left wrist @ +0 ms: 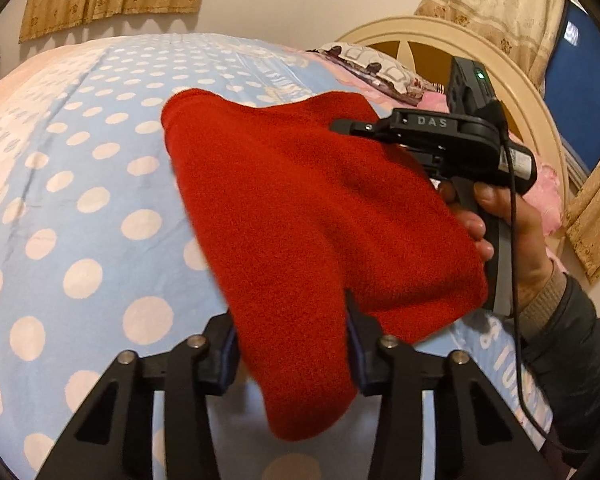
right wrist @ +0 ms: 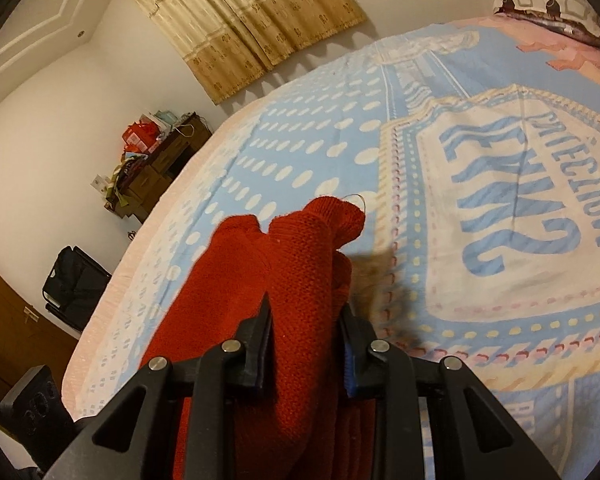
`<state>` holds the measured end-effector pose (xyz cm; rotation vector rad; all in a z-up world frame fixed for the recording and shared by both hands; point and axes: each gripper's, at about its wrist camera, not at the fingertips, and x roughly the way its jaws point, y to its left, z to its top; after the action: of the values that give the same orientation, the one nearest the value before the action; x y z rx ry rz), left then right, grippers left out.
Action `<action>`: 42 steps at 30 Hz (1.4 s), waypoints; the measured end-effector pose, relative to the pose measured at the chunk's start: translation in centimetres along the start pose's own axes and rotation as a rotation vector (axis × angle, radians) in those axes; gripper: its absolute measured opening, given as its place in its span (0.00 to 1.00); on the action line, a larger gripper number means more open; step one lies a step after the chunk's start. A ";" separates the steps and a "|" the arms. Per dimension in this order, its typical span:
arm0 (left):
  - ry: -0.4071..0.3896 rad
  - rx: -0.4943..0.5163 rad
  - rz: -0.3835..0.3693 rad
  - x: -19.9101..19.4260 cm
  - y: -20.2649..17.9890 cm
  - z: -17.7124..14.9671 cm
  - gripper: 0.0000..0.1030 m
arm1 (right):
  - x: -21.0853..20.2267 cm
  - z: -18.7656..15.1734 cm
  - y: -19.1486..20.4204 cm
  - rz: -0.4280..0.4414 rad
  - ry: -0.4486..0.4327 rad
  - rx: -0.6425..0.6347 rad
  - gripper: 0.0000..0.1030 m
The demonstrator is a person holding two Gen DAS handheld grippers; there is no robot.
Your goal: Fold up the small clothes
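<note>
Both tongs, left tongs (left wrist: pixel 292 344) and right tongs (right wrist: pixel 306 332), are pinching the red knit garment (left wrist: pixel 308 200), holding it up over the polka-dot bed (left wrist: pixel 80 200).

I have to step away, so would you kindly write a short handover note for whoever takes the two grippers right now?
Left gripper: shut on the red knit garment, which sits bunched between its fingers.
Right gripper: also shut on the garment, at its other side.
The garment hangs between both grippers, lifted above the polka-dot bedspread.
Done: garment picked up, apparently doubled over.
Left: lay it flat on the bed, finish the fold, release both grippers.
</note>
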<state>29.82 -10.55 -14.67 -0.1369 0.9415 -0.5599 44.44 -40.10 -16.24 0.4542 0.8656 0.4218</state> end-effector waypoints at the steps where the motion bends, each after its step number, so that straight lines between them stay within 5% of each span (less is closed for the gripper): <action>1: 0.000 0.002 0.001 -0.1 -0.1 -0.1 0.42 | -0.3 -0.1 0.4 0.008 -0.006 -0.006 0.27; 42: -0.093 -0.027 0.141 -12.6 1.8 -5.8 0.39 | 1.4 -7.0 15.5 0.162 0.072 -0.122 0.26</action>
<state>20.13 -1.81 -9.57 -0.1186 0.8612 -0.4072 37.11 -25.13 -12.75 0.3997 0.8706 0.6399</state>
